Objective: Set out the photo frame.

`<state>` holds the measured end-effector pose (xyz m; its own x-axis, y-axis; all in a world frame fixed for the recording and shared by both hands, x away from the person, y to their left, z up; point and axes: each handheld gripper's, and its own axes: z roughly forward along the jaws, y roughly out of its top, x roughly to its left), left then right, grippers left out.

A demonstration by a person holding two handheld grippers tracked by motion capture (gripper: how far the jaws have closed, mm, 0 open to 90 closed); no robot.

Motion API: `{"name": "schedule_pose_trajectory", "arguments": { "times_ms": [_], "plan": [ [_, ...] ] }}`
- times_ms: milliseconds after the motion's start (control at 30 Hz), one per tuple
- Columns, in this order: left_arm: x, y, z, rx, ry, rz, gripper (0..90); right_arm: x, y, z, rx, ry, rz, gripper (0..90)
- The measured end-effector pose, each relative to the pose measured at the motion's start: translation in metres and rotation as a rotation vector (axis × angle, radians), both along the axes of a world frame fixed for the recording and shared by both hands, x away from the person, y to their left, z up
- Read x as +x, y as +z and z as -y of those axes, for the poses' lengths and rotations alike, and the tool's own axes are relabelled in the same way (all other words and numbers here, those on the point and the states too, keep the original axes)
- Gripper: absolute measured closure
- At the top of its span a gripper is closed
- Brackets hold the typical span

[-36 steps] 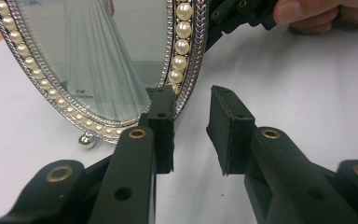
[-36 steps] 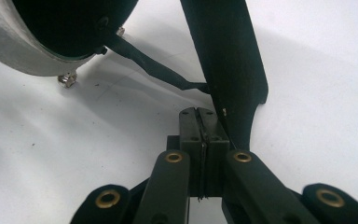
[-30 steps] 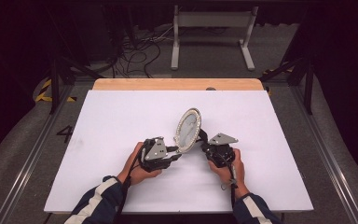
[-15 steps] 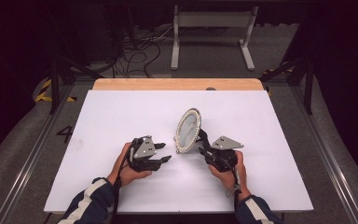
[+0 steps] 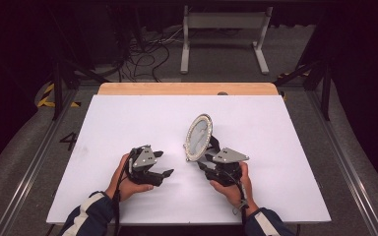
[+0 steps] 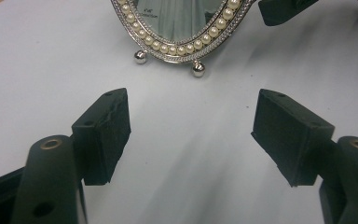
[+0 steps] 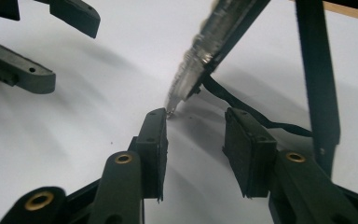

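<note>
An oval silver frame [image 5: 198, 136] with a pearl rim stands upright on the white table [image 5: 128, 118], propped on its rear strut. In the left gripper view its lower rim [image 6: 182, 37] and two ball feet are just ahead of my left gripper [image 6: 191, 121]. That gripper [image 5: 163, 163] is open with nothing between its pads, and its jaws have just been opening. My right gripper [image 5: 204, 160] sits just behind the frame. It [image 7: 198, 135] is open too and has just been opening; the frame's edge [image 7: 209, 51] stands just past its left pad.
The frame's black strut [image 7: 317, 74] and a thin black cord [image 7: 242, 105] lie ahead of the right jaws. A wooden strip [image 5: 187, 88] runs along the table's far edge. Beyond it, cables [image 5: 147, 49] and a metal stand [image 5: 224, 39] are on the floor.
Both grippers were closed in on the frame and have opened. The left one has drawn away to the left, the right one back a little. The frame stands on the table.
</note>
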<state>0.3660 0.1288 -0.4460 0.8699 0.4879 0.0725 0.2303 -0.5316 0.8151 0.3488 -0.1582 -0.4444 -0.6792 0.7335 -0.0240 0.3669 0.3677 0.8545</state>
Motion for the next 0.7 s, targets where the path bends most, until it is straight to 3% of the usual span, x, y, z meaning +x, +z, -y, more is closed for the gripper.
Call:
{"name": "schedule_pose_trajectory", "arguments": {
  "times_ms": [300, 400, 567, 700],
  "plan": [
    [-0.014, -0.008, -0.017, 0.032, 0.028, -0.025, 18.5, 0.005, -0.005, -0.015, 0.029, -0.046, 0.017, 52.2],
    [-0.019, -0.009, -0.025, 0.025, 0.051, -0.02, 18.5, 0.007, -0.006, -0.018, 0.044, -0.055, 0.003, 50.2],
    [-0.021, -0.007, -0.037, -0.027, 0.09, -0.005, 18.9, 0.012, -0.003, -0.023, 0.071, -0.079, 0.002, 49.0],
    [-0.02, -0.009, -0.034, -0.02, 0.084, -0.007, 18.8, 0.015, -0.002, -0.024, 0.084, -0.102, 0.008, 52.3]
  ]
}}
